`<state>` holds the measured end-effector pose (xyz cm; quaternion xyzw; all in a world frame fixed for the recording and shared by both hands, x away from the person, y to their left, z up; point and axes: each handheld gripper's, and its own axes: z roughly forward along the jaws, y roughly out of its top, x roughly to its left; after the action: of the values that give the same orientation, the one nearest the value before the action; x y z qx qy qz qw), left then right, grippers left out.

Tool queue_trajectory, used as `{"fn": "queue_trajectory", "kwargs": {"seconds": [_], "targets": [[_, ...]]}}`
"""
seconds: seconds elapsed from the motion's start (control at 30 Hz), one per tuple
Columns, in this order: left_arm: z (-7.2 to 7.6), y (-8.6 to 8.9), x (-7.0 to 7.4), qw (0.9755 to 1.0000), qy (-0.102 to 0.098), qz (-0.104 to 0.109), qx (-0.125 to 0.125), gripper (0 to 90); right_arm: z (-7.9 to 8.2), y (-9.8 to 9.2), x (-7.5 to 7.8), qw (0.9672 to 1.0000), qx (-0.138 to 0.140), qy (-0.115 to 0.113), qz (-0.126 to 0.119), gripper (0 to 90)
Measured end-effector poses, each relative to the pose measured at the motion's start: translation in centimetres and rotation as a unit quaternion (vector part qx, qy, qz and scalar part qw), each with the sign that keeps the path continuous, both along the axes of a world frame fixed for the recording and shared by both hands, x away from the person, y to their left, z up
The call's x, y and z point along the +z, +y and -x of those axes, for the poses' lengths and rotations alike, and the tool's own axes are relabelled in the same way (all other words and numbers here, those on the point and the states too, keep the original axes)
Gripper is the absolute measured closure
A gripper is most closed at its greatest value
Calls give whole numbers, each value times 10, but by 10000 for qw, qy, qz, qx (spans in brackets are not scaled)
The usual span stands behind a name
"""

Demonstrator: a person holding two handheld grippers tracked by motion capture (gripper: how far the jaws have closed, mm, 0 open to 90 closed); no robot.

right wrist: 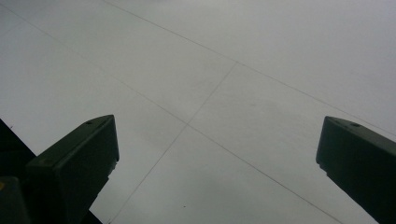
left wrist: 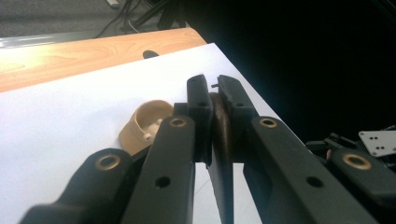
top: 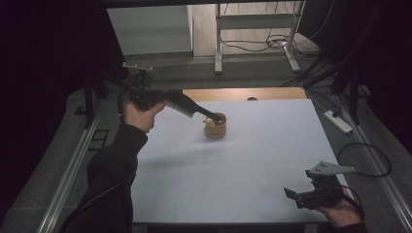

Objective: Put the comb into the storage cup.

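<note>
A small tan wooden cup (top: 216, 130) stands on the white table sheet (top: 272, 145), a little behind its middle. My left gripper (top: 210, 116) reaches in from the left, its tips at the cup's rim. In the left gripper view its jaws (left wrist: 214, 88) are shut on a thin dark brown piece (left wrist: 220, 135) seen edge-on; what it is I cannot tell. The cup (left wrist: 144, 123), with a small knob inside, lies just left of the jaws. My right gripper (top: 291, 194) rests at the near right corner, and its jaws (right wrist: 217, 128) stand wide open over bare sheet.
A strip of bare wooden tabletop (top: 243, 93) shows behind the white sheet. On the floor to the right lie a power strip (top: 337, 121) and a looped cable (top: 364, 160). A metal frame (top: 218, 43) stands farther back. A rail (top: 73, 165) runs along the left.
</note>
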<state>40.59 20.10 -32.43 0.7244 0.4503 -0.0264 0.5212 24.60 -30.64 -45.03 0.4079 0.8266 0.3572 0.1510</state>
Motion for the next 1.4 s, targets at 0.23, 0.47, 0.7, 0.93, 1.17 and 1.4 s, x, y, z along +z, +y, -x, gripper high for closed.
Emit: {"fn": "queue_trajectory", "kwargs": {"seconds": [0.23, 0.47, 0.7, 0.93, 1.17, 1.4], "targets": [[-5, -2, 2, 10000, -22, -46, 63, 838, 3, -2, -1, 10000, -53, 14, -30, 0], [-14, -6, 1, 9999, -7, -107, 134, 838, 7, -7, -2, 9998, -155, 49, -85, 0], [-19, -7, 1, 9997, 11, -159, 177, 838, 9, -9, -3, 9997, -199, 77, -105, 0], [-24, -9, 0, 9995, 14, -227, 224, 838, 13, -12, -2, 9995, -275, 43, -135, 0], [-30, -14, -1, 9991, 23, -346, 252, 838, 15, -14, -2, 9994, -334, -14, -129, 0], [-34, -18, -3, 9987, 37, -439, 268, 838, 15, -15, -2, 9992, -383, -8, -152, 0]]}}
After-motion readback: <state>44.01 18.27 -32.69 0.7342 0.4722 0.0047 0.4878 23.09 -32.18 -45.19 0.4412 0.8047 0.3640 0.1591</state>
